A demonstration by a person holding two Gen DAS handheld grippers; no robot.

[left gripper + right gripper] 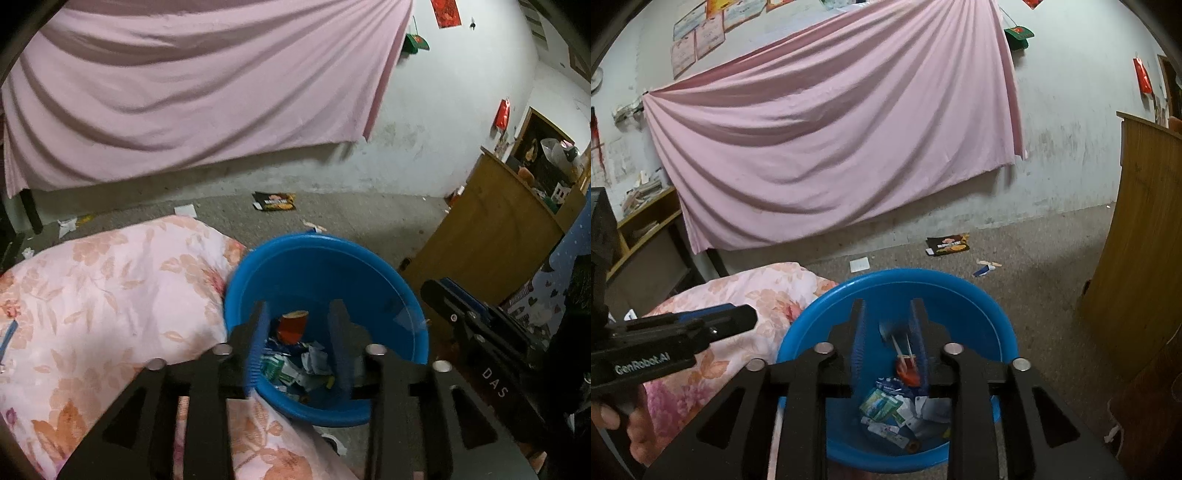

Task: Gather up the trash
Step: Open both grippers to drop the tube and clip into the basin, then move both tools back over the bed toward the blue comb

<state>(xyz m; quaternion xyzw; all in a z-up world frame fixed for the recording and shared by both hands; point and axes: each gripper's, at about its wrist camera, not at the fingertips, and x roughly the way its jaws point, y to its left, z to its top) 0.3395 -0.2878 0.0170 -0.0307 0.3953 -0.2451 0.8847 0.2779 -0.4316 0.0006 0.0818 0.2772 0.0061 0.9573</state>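
Left wrist: round glossy blue plastic basin [369, 273], crumpled wrappers [295, 365]

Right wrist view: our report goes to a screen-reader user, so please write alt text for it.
The right gripper, jaws parted, hangs over a blue basin holding wrappers, with a blurred red-and-white scrap between its fingers. The left gripper juts in beside a floral quilt. Beyond, a dark snack packet lies on the floor below a pink sheet.

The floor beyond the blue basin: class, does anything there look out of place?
Yes. A dark snack wrapper, a white paper square and a small blue-and-white scrap lie loose on the floor, outside the blue basin holding the collected trash.
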